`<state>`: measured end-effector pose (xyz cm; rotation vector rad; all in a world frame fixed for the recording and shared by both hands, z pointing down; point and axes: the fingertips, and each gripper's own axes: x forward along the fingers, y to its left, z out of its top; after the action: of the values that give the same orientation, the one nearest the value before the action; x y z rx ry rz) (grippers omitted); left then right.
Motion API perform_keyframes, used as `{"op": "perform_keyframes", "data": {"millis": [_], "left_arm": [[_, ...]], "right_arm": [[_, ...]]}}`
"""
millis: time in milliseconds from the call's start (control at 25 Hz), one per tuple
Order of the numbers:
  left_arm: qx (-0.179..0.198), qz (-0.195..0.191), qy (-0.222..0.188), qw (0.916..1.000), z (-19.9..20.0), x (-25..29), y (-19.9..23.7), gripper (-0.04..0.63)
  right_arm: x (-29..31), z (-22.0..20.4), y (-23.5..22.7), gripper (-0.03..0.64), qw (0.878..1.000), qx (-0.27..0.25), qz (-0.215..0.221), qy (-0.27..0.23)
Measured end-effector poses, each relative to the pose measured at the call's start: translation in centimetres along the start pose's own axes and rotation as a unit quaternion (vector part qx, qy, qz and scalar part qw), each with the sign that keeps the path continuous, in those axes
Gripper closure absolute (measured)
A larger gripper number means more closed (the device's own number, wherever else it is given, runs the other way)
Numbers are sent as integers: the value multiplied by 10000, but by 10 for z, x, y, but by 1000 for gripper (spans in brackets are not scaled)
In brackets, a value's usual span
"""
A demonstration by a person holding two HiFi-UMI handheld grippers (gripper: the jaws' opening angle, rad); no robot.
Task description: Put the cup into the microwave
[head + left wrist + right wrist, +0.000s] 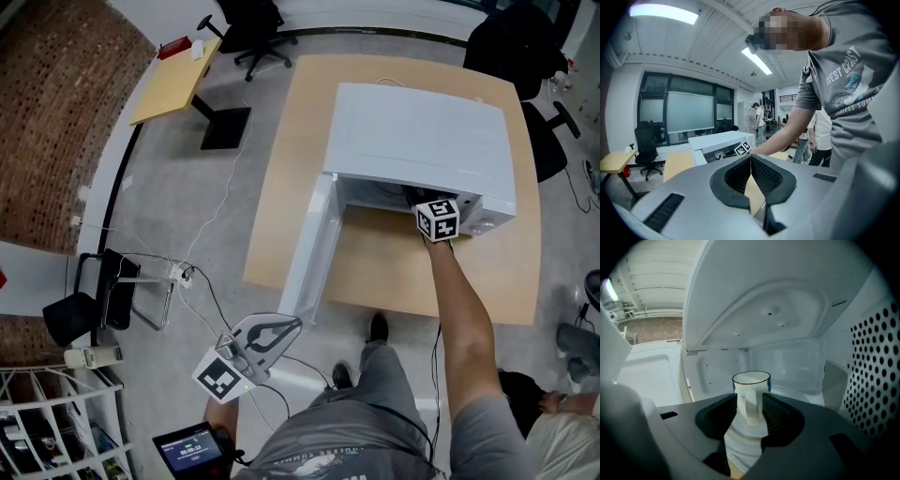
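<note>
Wooden table [281, 187]: seen from above in the head view, with a white microwave [422, 131] set on its far half.

Microwave door [314, 246]: swung fully open to the left, so the cavity is exposed toward the person. In the right gripper view a perforated side wall [876, 371] is seen at right and a smooth white back wall behind.

Person's right arm [459, 300]: stretched out to the cavity mouth, where the marker cube [437, 218] is seen at the opening.

Right gripper [750, 416]: reached inside the cavity. Its jaws are held apart at a middling width, with the cup's handle [752, 408] between the dark pads. The pads are seen just beside the handle, one on each side, and no squeeze is noted.

Left gripper [751, 159]: held low at the lower left of the head view, well apart from the table. Its jaws are closed tip to tip with nothing between them.

Cup [751, 380]: white, upright, set on the round turntable [740, 441] near the middle of the microwave floor, with its handle turned toward the right gripper.
</note>
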<state>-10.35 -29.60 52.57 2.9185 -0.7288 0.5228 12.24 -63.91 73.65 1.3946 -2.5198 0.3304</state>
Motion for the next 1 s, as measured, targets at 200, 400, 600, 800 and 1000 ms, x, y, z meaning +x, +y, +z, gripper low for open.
{"op": "perform_keyframes", "data": {"millis": [200, 400, 600, 800, 1000], "left_arm": [[237, -71, -104, 9996, 5, -9, -8, 574], [79, -26, -311, 9995, 14, -24, -21, 574], [280, -91, -548, 9981, 27, -43, -40, 574], [342, -177, -764, 9963, 41, -64, -70, 574], [602, -360, -1041, 9921, 60, -82, -102, 574]], "right_arm": [[-12, 4, 5, 445, 9998, -44, -174, 35], [-44, 9, 22, 445, 9997, -101, -231, 67], [-97, 28, 47, 445, 9996, -151, -222, -117], [-162, 62, 89, 445, 9985, -403, -127, -342], [-242, 110, 141, 445, 9953, -599, -58, -761]]}}
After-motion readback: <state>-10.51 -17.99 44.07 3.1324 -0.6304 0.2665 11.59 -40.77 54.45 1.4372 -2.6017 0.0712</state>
